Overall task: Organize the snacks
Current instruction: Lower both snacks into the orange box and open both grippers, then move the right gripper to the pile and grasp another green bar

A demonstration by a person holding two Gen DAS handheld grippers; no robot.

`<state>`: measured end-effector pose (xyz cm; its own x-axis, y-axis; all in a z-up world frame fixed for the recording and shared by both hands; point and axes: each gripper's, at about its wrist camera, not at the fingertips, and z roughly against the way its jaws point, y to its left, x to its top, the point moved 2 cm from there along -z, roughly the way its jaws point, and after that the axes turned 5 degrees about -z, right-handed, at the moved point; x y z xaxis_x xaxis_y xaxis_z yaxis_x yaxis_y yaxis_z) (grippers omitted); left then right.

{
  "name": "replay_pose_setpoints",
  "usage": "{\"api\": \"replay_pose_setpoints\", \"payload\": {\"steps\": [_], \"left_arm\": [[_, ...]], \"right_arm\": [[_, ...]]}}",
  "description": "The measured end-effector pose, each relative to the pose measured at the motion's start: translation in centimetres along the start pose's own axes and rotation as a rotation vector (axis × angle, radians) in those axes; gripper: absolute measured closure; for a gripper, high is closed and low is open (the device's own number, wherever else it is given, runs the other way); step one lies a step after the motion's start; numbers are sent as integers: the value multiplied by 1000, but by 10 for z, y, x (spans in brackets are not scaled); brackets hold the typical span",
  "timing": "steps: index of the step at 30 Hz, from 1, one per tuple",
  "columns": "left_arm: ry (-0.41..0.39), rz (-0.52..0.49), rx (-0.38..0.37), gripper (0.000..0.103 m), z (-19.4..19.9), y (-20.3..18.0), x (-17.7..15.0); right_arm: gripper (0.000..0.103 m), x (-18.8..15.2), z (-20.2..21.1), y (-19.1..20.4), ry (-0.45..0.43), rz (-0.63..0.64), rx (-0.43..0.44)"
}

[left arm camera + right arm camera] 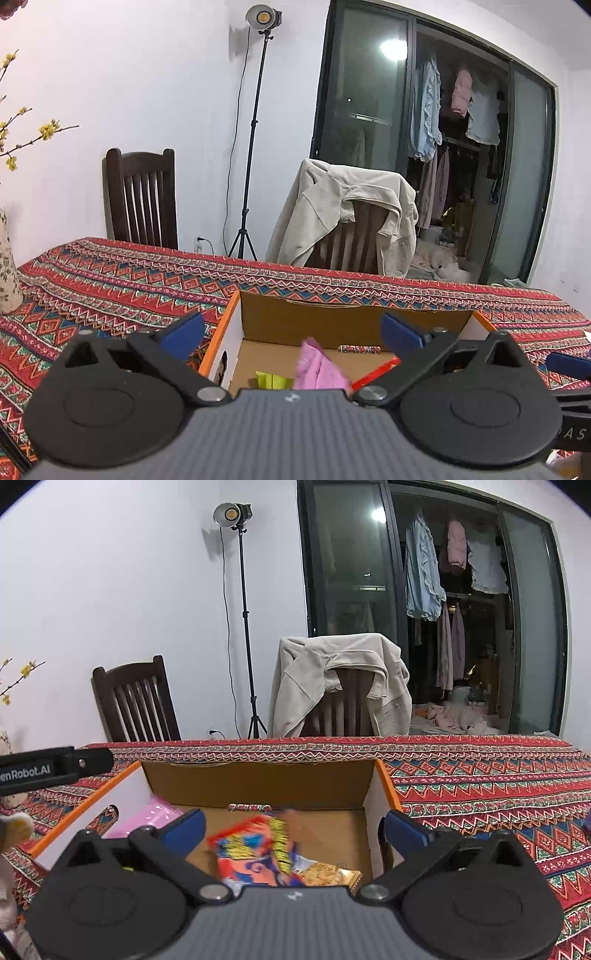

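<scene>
An open cardboard box [332, 317] with an orange rim stands on the patterned tablecloth. My left gripper [291, 330] hovers above its near left part, open, nothing between the blue pads. Below it lie a pink packet [317, 365], a lime-green packet [271, 380] and a red packet edge [376, 371]. A small patterned stick [360, 349] rests by the back wall. My right gripper [295, 827] is open over the box [258, 779]. Beneath it lies a blurred, colourful snack packet [255, 849], untouched by the pads. An orange-gold packet [325, 875] and the pink packet [147, 816] lie beside it.
The table [480, 775] stretches right and back from the box. Behind it stand a dark wooden chair [136, 701], a chair draped with a beige jacket [340, 679] and a light stand [245, 627]. A floral vase [7, 273] sits at the table's left.
</scene>
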<state>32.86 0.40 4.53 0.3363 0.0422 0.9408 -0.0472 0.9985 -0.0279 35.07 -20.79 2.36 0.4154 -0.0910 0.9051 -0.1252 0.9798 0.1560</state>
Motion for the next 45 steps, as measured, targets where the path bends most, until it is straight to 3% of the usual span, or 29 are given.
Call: {"api": "replay_pose_setpoints", "payload": {"steps": [11,24,45], "left_arm": [[1,3,-7,0,6,-4,9],[-20,8,-29,0,60,3,22],[60,-11,5,0,135,48,-58]], "right_arm": [[0,2,7,4,-14,9,-6],[0,8,56,17,-14,57,-13],[0,-73,138,11,74,68,-36]]}}
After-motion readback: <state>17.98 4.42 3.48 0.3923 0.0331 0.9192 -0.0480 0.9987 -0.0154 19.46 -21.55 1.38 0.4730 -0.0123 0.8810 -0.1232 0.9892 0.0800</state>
